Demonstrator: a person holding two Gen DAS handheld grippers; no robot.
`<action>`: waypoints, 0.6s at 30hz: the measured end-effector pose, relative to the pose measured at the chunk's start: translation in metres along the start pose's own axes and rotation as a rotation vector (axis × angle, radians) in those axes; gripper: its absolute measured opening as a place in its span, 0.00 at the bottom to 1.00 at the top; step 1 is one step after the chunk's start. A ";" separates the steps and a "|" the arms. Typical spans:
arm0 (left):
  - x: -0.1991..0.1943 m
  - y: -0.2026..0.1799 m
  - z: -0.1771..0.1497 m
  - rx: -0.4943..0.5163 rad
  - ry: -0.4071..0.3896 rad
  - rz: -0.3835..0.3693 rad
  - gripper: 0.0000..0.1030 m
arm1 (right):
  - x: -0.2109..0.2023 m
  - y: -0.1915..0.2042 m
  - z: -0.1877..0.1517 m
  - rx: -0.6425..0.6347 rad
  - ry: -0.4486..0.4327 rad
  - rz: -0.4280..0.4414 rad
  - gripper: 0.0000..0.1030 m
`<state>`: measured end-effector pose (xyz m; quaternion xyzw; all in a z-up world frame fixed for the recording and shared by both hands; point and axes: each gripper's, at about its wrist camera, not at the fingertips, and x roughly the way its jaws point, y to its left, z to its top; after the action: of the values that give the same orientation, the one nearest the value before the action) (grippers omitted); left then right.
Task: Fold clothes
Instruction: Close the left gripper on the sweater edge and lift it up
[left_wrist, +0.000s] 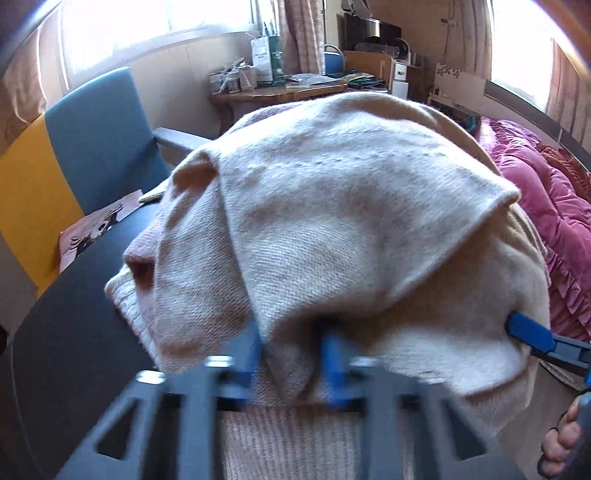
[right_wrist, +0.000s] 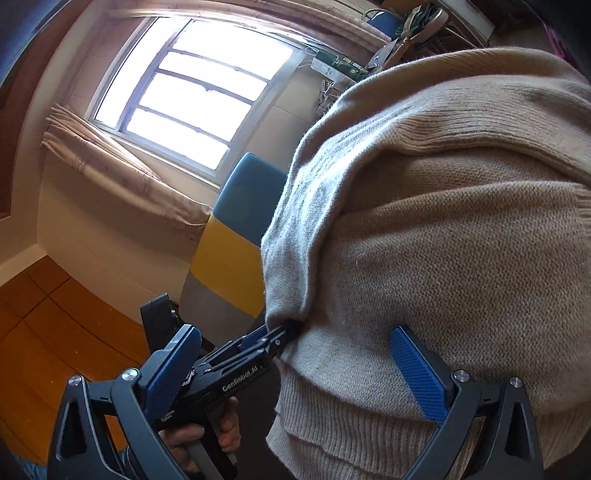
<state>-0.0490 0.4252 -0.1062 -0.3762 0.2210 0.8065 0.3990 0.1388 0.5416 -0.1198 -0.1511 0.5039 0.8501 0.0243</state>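
Sweater: a beige knit sweater (left_wrist: 332, 229) lies heaped on a dark round table (left_wrist: 74, 332), folded over itself, its ribbed hem (right_wrist: 332, 435) toward the person holding the tools.

Left gripper: the left gripper (left_wrist: 295, 354) is clamped on a fold of the sweater near its front edge; the cloth bunches between the blue fingers (left_wrist: 334, 354). From the right wrist view the same tool (right_wrist: 284, 334) bites into the knit's left side, its jaws closed on the fabric (the black body bears white lettering).

Right gripper: the right gripper (right_wrist: 295, 380) stands wide apart, holding nothing; one blue pad (right_wrist: 417, 376) rests against the sweater, the other (right_wrist: 173, 365) is off the cloth. In the left wrist view a blue finger (left_wrist: 528, 332) touches the sweater's right edge.

Hands: a hand (right_wrist: 207, 432) grips the left tool's handle; fingertips of the other hand (left_wrist: 561, 443) show at the lower right of the left wrist view.

Setting: a blue-and-yellow chair (left_wrist: 92, 147) just behind the table, a pink ruffled bedspread (left_wrist: 546, 206) to the right, a cluttered wooden desk (left_wrist: 280, 90) at the back, and a bright barred window (right_wrist: 192, 99).
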 end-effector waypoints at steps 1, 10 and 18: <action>-0.001 0.000 0.001 -0.001 -0.004 -0.006 0.08 | 0.000 -0.001 0.000 0.001 0.000 0.003 1.00; -0.069 0.014 -0.011 -0.066 -0.144 -0.125 0.06 | -0.012 0.006 0.022 -0.002 -0.124 0.051 1.00; -0.117 0.005 -0.027 -0.031 -0.210 -0.191 0.06 | 0.026 -0.001 0.079 0.148 -0.206 0.058 1.00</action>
<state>0.0055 0.3488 -0.0310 -0.3153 0.1287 0.8030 0.4890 0.0961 0.6076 -0.0930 -0.0462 0.5644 0.8218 0.0624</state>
